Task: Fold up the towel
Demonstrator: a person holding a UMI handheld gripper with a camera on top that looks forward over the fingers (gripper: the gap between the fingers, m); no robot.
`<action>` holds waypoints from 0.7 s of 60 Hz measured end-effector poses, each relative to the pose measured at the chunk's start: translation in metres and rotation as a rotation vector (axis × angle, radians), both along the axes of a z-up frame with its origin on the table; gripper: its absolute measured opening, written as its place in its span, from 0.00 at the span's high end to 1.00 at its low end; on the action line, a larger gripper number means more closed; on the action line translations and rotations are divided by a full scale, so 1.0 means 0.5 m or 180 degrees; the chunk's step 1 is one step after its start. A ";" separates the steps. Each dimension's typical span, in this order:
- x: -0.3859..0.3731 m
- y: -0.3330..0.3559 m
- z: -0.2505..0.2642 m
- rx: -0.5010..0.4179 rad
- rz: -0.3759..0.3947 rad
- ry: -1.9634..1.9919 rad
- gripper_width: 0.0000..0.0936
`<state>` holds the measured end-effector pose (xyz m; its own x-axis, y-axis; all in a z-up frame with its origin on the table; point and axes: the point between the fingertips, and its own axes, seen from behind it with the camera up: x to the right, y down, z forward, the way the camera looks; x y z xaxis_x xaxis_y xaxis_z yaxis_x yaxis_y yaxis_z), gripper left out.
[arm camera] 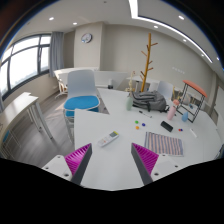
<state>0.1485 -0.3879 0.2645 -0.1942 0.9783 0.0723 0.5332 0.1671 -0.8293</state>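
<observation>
— Where's the towel?
— Flat on the white table (115,150), a striped towel (164,144) at two o'clock from the gripper (112,160).
— And the gripper?
— Fingers wide apart, holding nothing; a remote (109,139) lies just ahead at twelve. Beyond, at eleven, a chair (80,95); at one, a wooden rack (150,58).

Both fingers (80,158) of the gripper (112,160) were cut off at their bases, leaving only the pink-padded tips visible. Small items on the white table (110,125), including a remote-like object (109,139) and colourful pieces near a toy house (193,97), were too small to identify. The checked towel (163,144) lay partly behind the right finger.
</observation>
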 end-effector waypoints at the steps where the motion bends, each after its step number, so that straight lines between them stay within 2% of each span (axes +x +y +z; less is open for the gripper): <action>1: -0.001 0.005 -0.001 0.0009 -0.0030 -0.0004 0.09; 12: -0.064 0.085 -0.048 0.0059 -0.0359 -0.0105 0.09; 22: -0.179 0.196 -0.124 0.0170 -0.0607 -0.0089 0.09; 42: -0.344 0.360 -0.279 0.0300 -0.0744 -0.0173 0.09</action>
<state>-0.0233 -0.2081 0.1252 0.0302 0.9865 0.1608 0.6099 0.1093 -0.7849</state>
